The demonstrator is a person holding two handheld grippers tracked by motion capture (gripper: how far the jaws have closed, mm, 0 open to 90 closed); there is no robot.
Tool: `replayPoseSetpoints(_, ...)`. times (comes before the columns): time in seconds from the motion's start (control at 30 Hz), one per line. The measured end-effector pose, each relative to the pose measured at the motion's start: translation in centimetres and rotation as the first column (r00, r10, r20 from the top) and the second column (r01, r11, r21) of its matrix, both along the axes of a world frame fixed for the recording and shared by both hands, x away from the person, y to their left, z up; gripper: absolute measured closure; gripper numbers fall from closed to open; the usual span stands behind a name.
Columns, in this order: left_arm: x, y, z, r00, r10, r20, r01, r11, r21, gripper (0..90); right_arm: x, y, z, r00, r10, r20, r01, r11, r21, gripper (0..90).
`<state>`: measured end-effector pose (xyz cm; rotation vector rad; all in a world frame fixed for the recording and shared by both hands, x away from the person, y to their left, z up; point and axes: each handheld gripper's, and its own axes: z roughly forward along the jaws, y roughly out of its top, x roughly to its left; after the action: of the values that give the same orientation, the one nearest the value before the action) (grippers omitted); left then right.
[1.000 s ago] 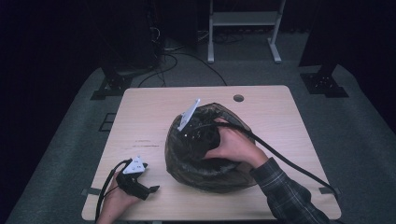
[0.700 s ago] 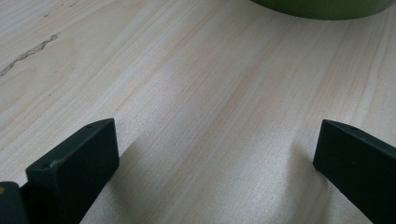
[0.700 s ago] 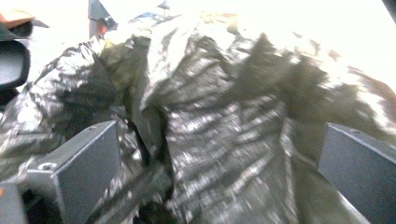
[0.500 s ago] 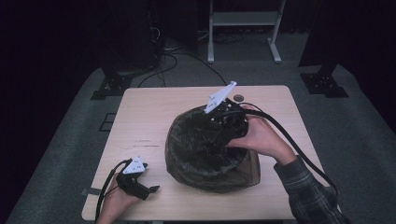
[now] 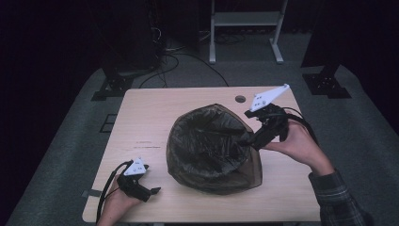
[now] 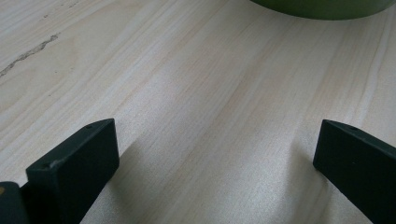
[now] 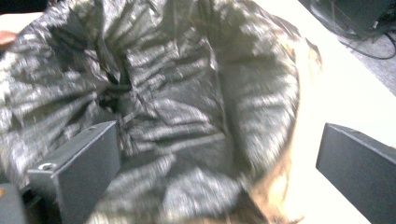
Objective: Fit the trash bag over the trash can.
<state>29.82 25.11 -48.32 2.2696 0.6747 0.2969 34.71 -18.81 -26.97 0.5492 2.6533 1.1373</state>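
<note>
- While my right gripper (image 5: 248, 140) hangs at the right rim of the crumpled, dark translucent plastic bag (image 5: 207, 146), its jaws stand wide apart in the right gripper view, one over the bag's wrinkled lining (image 7: 177, 116), the other over bare table; nothing is clamped.
- Bag: lines a round container near the middle of the pale wooden table (image 5: 150, 122), mouth open upward.
- My left gripper (image 5: 153, 190): rests low on the table near its front left edge, well apart from the bag; jaws spread wide, empty, over bare wood (image 6: 210, 116).
- Green curved rim (image 6: 322, 7): at the top edge of the left gripper view.
</note>
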Motion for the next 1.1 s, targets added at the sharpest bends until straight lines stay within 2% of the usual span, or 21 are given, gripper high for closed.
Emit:
replayPoseSetpoints(0.3, 0.0, 0.0, 0.0, 1.0, 0.0, 0.0, 0.0, 1.0, 0.0, 0.0, -1.0, -4.4, -1.0, 0.9974, -0.072, 0.005, 0.071, 0.9951, 0.068, 0.0)
replayPoseSetpoints(0.4, 0.0, 0.0, 0.0, 1.0, 0.0, 0.0, 0.0, 1.0, 0.001, 0.0, -1.5, -5.9, -1.9, 0.9961, -0.086, 0.022, 0.083, 0.9918, 0.097, 0.0)
replayPoseSetpoints(0.53, 0.0, 0.0, 0.0, 1.0, 0.001, 0.0, -0.001, 1.0, 0.0, 0.0, -1.9, -7.4, -3.1, 0.9936, -0.112, 0.017, 0.109, 0.987, 0.118, 0.0)
replayPoseSetpoints(0.7, 0.0, 0.0, 0.0, 1.0, 0.0, -0.001, 0.0, 1.0, 0.001, 0.0, -2.5, -9.3, -5.2, 0.9894, -0.145, 0.009, 0.142, 0.9787, 0.148, 0.0)
replayPoseSetpoints(0.8, 0.0, 0.0, 0.0, 1.0, 0.0, -0.001, 0.0, 1.0, 0.002, 0.0, -2.9, -10.4, -6.7, 0.9847, -0.174, 0.012, 0.169, 0.9698, 0.176, 0.0)
replayPoseSetpoints(0.93, 0.0, 0.0, 0.0, 1.0, 0.0, -0.001, 0.0, 1.0, 0.002, 0.0, -3.5, -11.9, -9.1, 0.9788, -0.205, 0.009, 0.198, 0.9566, 0.214, 0.0)
replayPoseSetpoints(1.1, 0.0, 0.0, 0.0, 1.0, 0.001, -0.001, -0.001, 1.0, 0.001, 0.0, -3.8, -13.2, -12.2, 0.9727, -0.232, -0.002, 0.227, 0.9469, 0.228, 0.0)
